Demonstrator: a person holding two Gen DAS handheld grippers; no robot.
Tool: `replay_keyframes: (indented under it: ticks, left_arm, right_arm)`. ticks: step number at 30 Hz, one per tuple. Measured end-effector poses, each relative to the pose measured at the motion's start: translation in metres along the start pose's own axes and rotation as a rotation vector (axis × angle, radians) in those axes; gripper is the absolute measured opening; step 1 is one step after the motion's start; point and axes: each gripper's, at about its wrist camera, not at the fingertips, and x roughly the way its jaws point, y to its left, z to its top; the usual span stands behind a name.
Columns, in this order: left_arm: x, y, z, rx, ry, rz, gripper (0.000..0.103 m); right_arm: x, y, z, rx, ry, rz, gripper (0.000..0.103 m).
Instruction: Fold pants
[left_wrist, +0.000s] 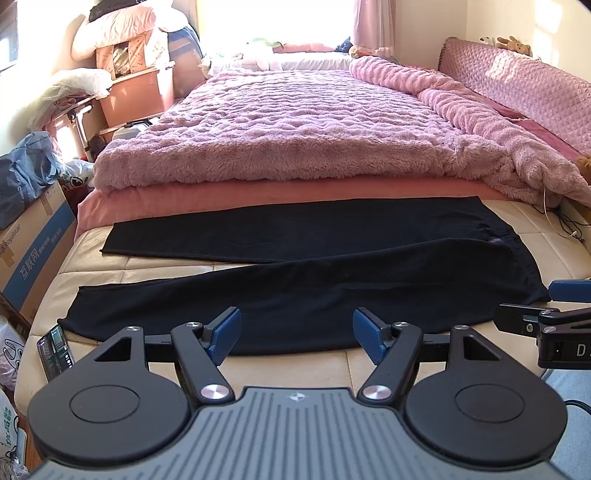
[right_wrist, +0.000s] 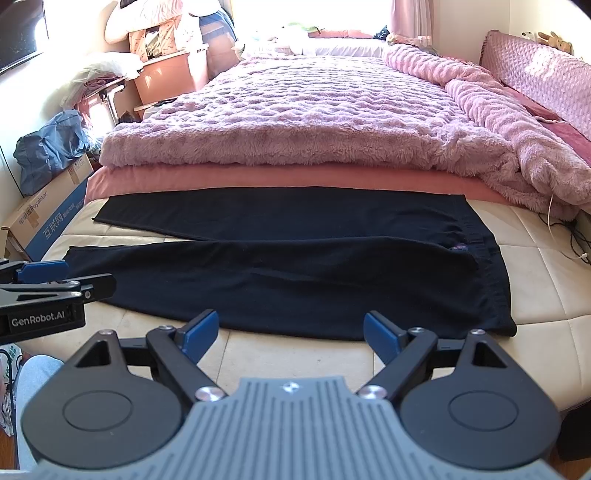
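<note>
Cream quilted mattress (left_wrist: 517, 254); black pants (left_wrist: 295, 288) flat; pink blanket (left_wrist: 295, 125) behind.

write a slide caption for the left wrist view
Open left gripper poised over black pants spread flat on the bed.

Both wrist views sit low at the bed's near edge, facing forward across it, the left gripper (left_wrist: 295, 334) beside the right gripper (right_wrist: 290, 338), sharing the black pants (left_wrist: 303, 273).
</note>
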Motion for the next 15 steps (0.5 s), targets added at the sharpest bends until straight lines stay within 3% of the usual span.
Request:
replay_keyframes:
  ticks: [15]
  left_arm:
    - [-0.0008,-0.0001,-0.0001,0.001,-0.002,0.001,0.081]
  right_arm:
    - [-0.0037,0.0009,0.0002,-0.006,-0.004,-0.002,0.082]
